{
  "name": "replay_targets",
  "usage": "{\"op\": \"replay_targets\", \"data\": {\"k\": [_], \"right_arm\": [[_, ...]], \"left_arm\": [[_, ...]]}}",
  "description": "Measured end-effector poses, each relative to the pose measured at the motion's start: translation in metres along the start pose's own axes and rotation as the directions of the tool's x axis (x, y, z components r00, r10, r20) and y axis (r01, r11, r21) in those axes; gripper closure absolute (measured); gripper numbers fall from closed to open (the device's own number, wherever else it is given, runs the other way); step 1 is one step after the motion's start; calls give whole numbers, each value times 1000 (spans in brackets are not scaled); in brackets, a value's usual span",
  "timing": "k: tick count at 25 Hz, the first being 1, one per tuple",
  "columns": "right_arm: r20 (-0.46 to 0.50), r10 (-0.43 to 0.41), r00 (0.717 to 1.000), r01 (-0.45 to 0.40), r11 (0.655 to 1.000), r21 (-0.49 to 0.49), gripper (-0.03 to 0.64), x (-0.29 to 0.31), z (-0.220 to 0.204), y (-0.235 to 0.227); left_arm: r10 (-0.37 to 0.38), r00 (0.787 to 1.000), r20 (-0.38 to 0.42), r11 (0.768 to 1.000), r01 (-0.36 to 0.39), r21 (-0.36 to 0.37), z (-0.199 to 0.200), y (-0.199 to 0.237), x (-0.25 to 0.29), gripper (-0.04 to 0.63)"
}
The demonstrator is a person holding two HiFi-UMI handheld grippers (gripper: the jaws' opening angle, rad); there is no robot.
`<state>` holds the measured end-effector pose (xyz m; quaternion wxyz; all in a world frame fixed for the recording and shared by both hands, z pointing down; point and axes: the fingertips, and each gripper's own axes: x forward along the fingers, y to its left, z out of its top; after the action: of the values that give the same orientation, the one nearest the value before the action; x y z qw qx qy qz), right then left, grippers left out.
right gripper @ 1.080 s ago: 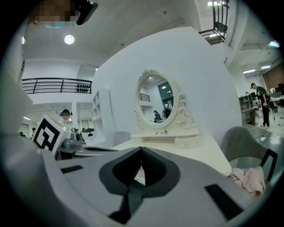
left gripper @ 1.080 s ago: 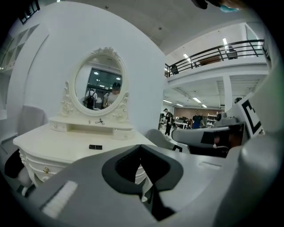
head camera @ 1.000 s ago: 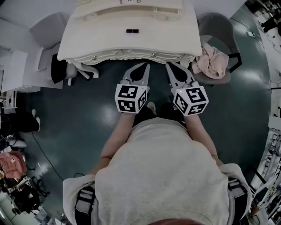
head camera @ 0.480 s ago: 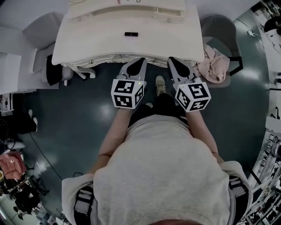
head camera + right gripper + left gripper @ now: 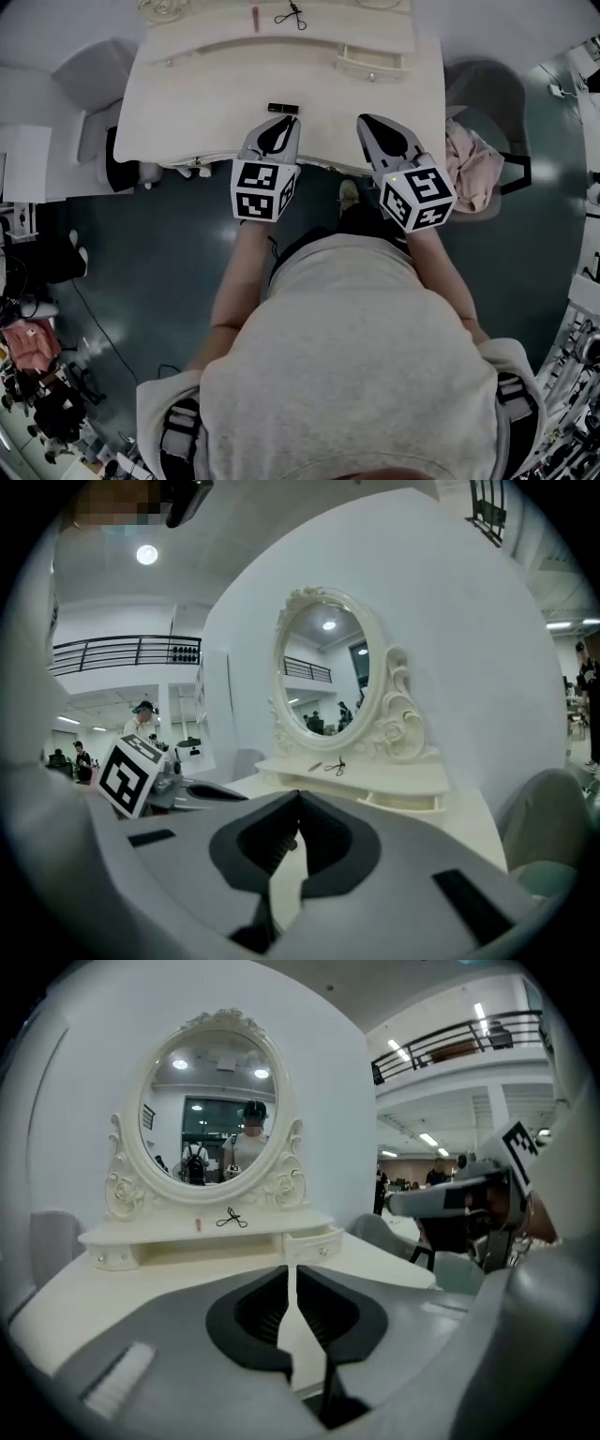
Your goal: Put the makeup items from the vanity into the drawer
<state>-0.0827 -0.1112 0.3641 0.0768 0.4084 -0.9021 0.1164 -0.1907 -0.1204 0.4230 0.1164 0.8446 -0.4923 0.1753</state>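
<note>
One vanity, one mirror, one eyelash curler, one reddish stick, one black tube.

Dark glossy floor, grey chair, white wall

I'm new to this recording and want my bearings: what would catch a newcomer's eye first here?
The cream vanity with its ornate oval mirror dominates. The left tongs and right tongs, both shut and empty, hang over its front edge, a small black item lying just ahead of the left pair. On the upper shelf lies an eyelash curler.
</note>
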Motion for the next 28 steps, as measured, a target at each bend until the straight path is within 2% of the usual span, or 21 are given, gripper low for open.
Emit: {"op": "replay_targets", "data": {"k": [2, 4, 6, 8, 10, 12, 15, 17, 22, 26, 28], "right_arm": [[-19, 15, 1000, -15, 1000, 2, 609, 16, 0, -16], [-45, 21, 999, -20, 1000, 5, 609, 29, -3, -32], [-61, 29, 998, -28, 1000, 13, 609, 39, -4, -43], [-73, 37, 997, -35, 999, 23, 609, 47, -4, -52], [-87, 39, 995, -36, 999, 32, 609, 53, -6, -62], [-104, 37, 994, -32, 999, 44, 609, 57, -10, -72], [-132, 32, 991, -24, 998, 62, 609, 64, -18, -83], [-153, 36, 988, -24, 997, 77, 609, 67, -24, -87], [-198, 32, 980, -13, 995, 97, 609, 68, -41, -94], [-210, 22, 977, 2, 993, 116, 609, 65, -50, -100], [-211, 23, 977, 3, 993, 121, 609, 64, -52, -102]], "left_arm": [[22, 998, -61, 997, -17, 75, -5, 17, 20, 583], [20, 991, -132, 988, 1, 156, -14, 27, 37, 566], [6, 982, -190, 976, 35, 216, -23, 33, 48, 496], [-6, 970, -243, 962, 72, 264, -32, 40, 57, 463], [-23, 952, -306, 935, 128, 329, -41, 45, 67, 446], [-48, 923, -381, 895, 209, 394, -53, 49, 75, 443], [-73, 880, -468, 837, 309, 451, -68, 53, 84, 436], [-82, 856, -510, 812, 354, 464, -77, 55, 87, 434], [-139, 794, -591, 789, 450, 419, -94, 57, 94, 434], [-155, 742, -652, 750, 518, 411, -107, 56, 99, 434], [-154, 726, -671, 740, 535, 409, -112, 56, 100, 434]]}}
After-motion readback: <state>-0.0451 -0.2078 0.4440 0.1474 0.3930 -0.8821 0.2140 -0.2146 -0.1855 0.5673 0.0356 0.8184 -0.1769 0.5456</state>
